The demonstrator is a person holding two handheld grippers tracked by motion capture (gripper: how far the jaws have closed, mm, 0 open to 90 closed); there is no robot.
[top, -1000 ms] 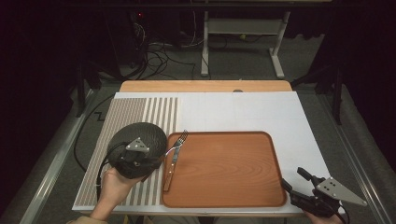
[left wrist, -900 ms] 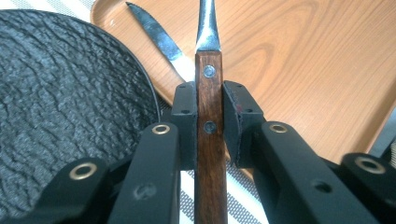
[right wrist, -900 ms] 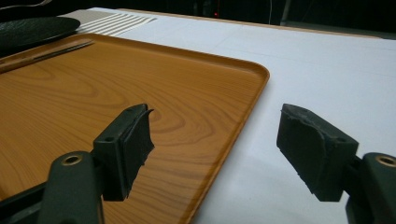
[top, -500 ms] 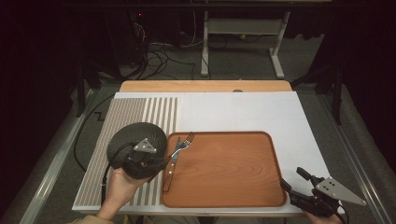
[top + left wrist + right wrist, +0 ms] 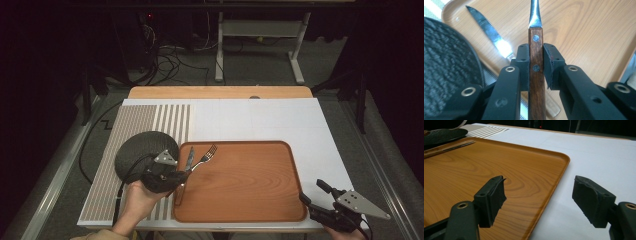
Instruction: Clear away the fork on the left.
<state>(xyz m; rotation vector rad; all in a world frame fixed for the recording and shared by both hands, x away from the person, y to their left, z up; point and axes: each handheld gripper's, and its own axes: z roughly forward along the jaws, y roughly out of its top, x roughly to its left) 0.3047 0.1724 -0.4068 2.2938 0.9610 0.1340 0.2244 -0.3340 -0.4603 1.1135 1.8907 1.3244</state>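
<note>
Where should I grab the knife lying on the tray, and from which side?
Grip the knife by its wooden handle, coming from above at the tray's near-left edge: it lies flat, blade pointing away, close beside the held fork.

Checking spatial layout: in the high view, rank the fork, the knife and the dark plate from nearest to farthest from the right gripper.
From the right gripper:
1. Fork, on the tray's left part, nearest.
2. Knife, just left of the fork.
3. Dark plate, off the tray's left edge, farthest.

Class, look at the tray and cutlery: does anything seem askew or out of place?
Mildly. The knife lies tight along the tray's left rim. The fork, clamped in the left gripper, slants across it. Nothing looks damaged or spilled.
</note>
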